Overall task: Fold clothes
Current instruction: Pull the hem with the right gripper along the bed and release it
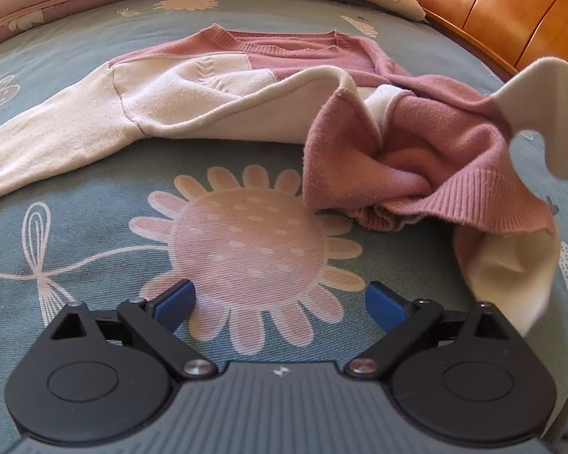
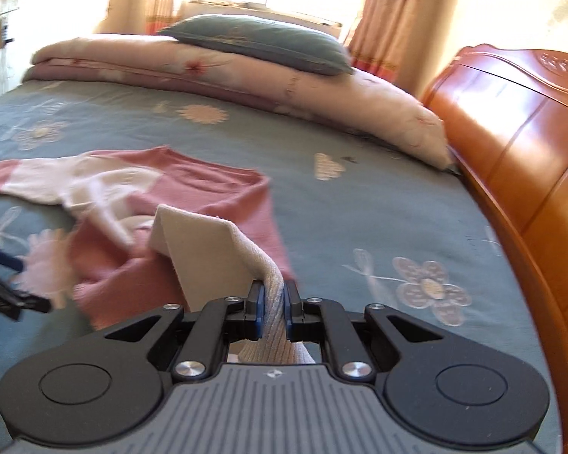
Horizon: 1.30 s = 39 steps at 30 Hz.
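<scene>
Pink-and-cream knitted sweater [image 1: 223, 87] spread across middle of frame on grey-blue floral bedsheet [image 1: 94, 234]; ribbed neckline seen at top centre, long cream sleeve trailed to left edge. Right part bunched, lifted; soft, fuzzy knit. Cream ribbed cuff [image 2: 274, 302] pinched tight between closed jaws of right gripper [image 2: 273, 304], lower centre. Left gripper [image 1: 280, 299] held wide apart over printed flower, nothing between pads. Folded quilt [image 2: 208, 72] and grey pillow [image 2: 257, 41] noted behind; glossy wooden headboard [image 2: 511, 143] at right.

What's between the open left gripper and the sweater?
Only bare flowered bedsheet lies between the left gripper and the sweater, seen in the left wrist view.
</scene>
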Tool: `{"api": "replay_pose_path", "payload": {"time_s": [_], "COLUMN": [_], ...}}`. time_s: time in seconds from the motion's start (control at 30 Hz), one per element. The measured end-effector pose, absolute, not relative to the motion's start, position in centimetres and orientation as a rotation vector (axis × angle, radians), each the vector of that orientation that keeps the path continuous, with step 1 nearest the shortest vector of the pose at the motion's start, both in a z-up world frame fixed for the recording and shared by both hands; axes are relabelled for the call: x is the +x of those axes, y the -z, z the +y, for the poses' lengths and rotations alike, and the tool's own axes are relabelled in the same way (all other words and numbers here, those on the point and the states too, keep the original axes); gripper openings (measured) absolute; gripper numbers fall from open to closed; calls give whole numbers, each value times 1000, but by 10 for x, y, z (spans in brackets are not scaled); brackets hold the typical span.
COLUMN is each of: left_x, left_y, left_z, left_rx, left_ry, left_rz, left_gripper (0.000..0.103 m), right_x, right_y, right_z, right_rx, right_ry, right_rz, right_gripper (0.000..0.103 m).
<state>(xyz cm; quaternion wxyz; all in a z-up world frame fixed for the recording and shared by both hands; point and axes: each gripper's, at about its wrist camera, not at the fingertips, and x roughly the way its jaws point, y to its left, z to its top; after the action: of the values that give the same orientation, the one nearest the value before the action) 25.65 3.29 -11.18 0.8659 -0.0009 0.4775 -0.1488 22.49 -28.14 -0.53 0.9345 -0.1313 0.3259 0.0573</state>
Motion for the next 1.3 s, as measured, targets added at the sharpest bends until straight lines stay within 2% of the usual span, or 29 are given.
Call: {"api": "replay_pose_path", "payload": {"time_s": [0.4, 0.87, 1.07, 1.3], "left_x": [257, 272, 274, 276], "left_y": [102, 115, 116, 117], "left_z": [22, 17, 17, 17], "left_rx": [34, 86, 89, 95], "left_ry": [247, 233, 232, 238], "left_rz": [953, 994, 991, 994], "left_gripper": [97, 97, 99, 99], "right_x": [278, 330, 344, 366], "right_y": [12, 60, 70, 56], "right_z": [-377, -473, -487, -497], "right_rx": [-204, -205, -225, -281], "right_ry": [79, 320, 352, 412], "right_rz": [721, 839, 849, 805], "right_gripper": [12, 12, 12, 12]}}
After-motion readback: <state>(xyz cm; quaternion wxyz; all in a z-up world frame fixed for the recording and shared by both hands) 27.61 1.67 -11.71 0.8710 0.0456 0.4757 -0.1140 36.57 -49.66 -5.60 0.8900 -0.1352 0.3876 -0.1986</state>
